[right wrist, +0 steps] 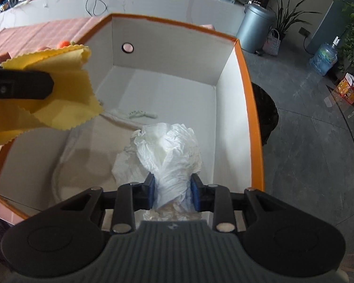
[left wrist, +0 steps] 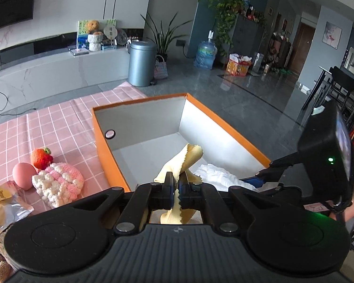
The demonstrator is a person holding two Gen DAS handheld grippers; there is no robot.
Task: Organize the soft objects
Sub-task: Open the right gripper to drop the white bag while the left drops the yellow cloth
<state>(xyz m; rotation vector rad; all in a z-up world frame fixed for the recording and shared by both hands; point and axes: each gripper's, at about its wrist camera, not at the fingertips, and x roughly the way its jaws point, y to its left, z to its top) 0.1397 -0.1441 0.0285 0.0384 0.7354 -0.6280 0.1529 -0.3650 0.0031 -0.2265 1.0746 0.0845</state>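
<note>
Both grippers hold cloth at the orange box (left wrist: 111, 165), which stands open-topped on the pink checked tablecloth (left wrist: 59, 122). Pinched flat between the closed jaws of the left gripper (left wrist: 176, 194) is the yellow cloth (left wrist: 188, 158), its pinked edge running up through the fingers and its loose end flopping forward over the box's near rim; from the right wrist view the same cloth (right wrist: 66, 87) hangs at the left wall of the box (right wrist: 252, 108), above the white floor, not touching it. The right gripper (right wrist: 173, 193) has its blue pads squeezed on the white crumpled cloth (right wrist: 170, 146), which bulges forward and down into the right half of the box, seemingly resting on or just above the floor. So the drop point for each cloth lies straight ahead and below its own gripper, the yellow one toward the left side, the white one toward the right; the right gripper sits deeper inside and is probably nearer to letting go. Outside the box, on the left, wait a pink and white crochet piece (left wrist: 59, 184), a crochet strawberry (left wrist: 41, 158), a pink egg (left wrist: 23, 175) and a foil packet (left wrist: 7, 205).
</note>
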